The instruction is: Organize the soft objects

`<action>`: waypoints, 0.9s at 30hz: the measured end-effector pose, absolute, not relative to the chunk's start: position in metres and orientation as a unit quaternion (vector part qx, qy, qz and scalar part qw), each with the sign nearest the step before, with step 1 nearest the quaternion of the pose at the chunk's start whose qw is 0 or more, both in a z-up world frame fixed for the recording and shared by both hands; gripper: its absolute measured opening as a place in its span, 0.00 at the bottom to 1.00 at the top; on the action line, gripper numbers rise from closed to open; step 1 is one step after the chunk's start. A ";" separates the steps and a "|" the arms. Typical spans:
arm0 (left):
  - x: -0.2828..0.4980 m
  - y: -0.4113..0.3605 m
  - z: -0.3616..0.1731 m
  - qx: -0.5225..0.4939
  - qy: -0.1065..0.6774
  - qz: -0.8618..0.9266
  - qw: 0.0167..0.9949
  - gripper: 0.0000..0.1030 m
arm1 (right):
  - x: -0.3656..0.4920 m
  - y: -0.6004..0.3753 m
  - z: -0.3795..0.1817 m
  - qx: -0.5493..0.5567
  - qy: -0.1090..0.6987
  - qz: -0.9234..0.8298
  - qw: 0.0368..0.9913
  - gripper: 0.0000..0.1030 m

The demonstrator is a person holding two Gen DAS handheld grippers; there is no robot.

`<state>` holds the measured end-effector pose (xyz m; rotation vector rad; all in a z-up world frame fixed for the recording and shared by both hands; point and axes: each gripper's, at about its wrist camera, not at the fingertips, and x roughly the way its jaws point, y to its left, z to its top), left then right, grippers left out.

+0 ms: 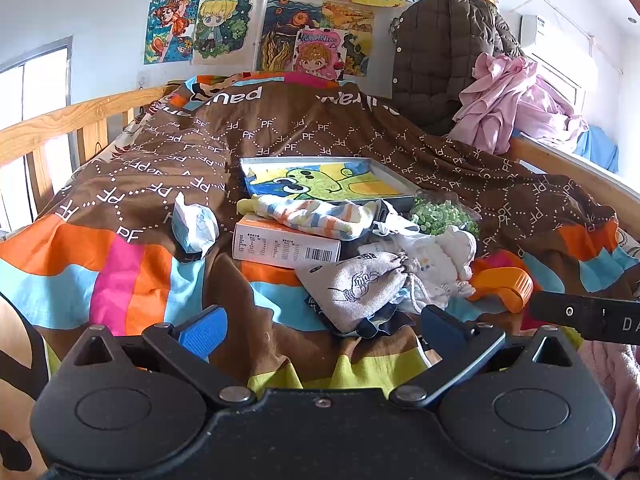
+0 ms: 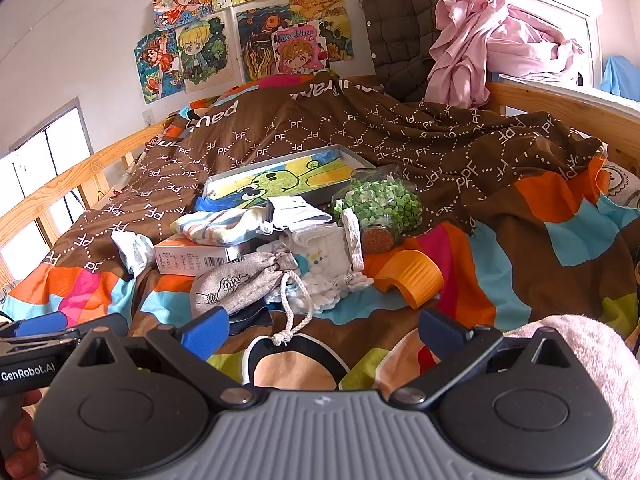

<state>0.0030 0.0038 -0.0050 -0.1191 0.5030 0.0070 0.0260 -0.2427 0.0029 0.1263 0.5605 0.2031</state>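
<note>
While both grippers hover low over the near edge of the bedspread (image 1: 132, 272), nothing is gripped. Left gripper (image 1: 320, 326): fingers apart, empty. Right gripper (image 2: 322, 330): fingers apart, empty. Pile sits mid-bed, left to right: crumpled white-blue cloth (image 1: 195, 227) alone at the left; striped sock (image 1: 316, 216) on top of the white carton (image 1: 286, 245); grey drawstring pouch (image 1: 354, 286) nearest the grippers, touching the white knit clothes (image 1: 440, 264); jar of green pieces (image 2: 380, 204) on its side; orange plastic piece (image 2: 412, 276) at the right. Framed painting (image 1: 324, 182) lies flat behind the pile.
</note>
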 end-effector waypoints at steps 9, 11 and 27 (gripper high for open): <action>0.000 0.007 -0.010 -0.049 0.246 -0.002 0.968 0.99 | 0.026 -0.238 -0.002 0.054 0.276 0.098 0.954 1.00; 0.000 0.008 -0.011 -0.051 0.249 -0.002 0.967 0.99 | 0.025 -0.237 -0.002 0.052 0.277 0.098 0.954 1.00; 0.003 0.007 -0.012 -0.051 0.251 0.002 0.967 0.99 | 0.026 -0.235 -0.001 0.042 0.288 0.098 0.952 1.00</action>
